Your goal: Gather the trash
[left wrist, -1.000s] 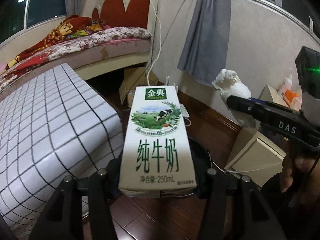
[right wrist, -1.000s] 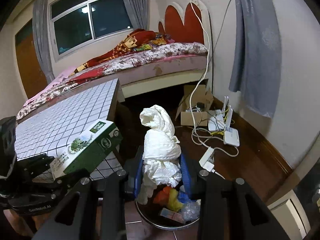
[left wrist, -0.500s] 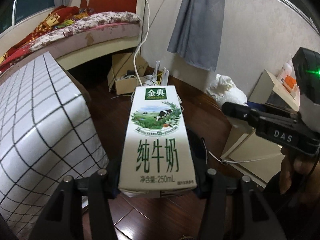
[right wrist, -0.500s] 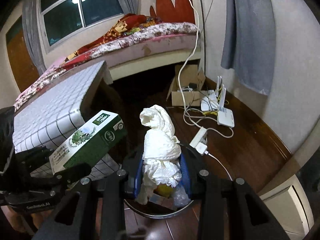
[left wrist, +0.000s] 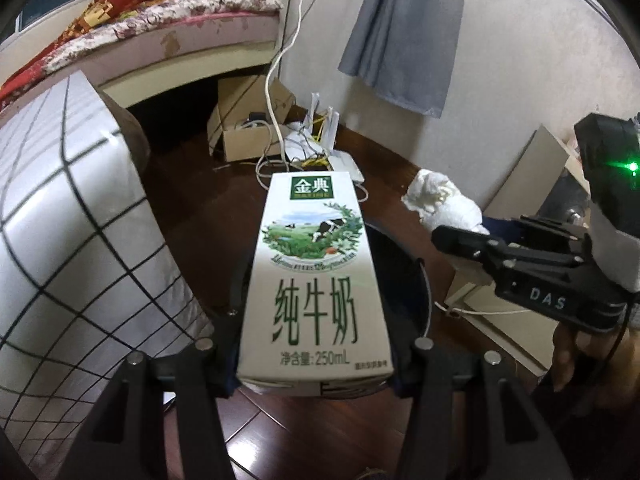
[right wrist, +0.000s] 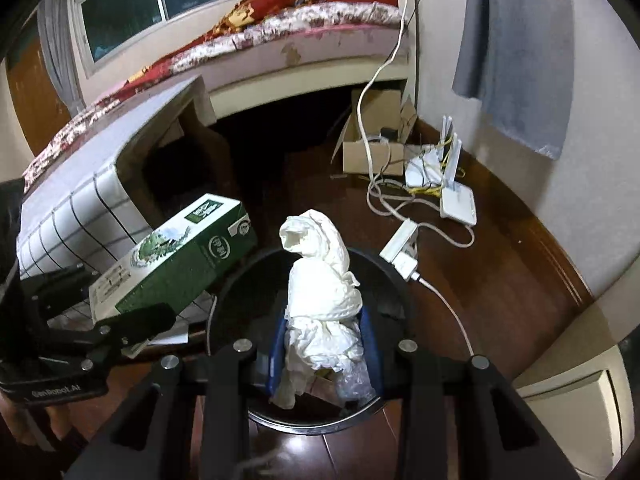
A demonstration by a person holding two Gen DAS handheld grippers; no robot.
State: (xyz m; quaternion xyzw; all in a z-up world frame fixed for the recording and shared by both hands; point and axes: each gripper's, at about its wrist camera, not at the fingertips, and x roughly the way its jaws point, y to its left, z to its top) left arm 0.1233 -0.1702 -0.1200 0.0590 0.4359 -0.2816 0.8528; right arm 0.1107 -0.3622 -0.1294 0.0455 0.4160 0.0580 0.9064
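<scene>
Left jaws clamp milk carton [left wrist: 316, 276] pointing lengthwise forward; right jaws pinch tissue wad [right wrist: 324, 300]

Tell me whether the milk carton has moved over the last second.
Yes. Gripped by the left gripper, the milk carton has moved off the checked table toward the trash bin.

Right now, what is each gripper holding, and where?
Left gripper: milk carton, by its bottom end. Right gripper: crumpled white tissue, around its lower part.
</scene>
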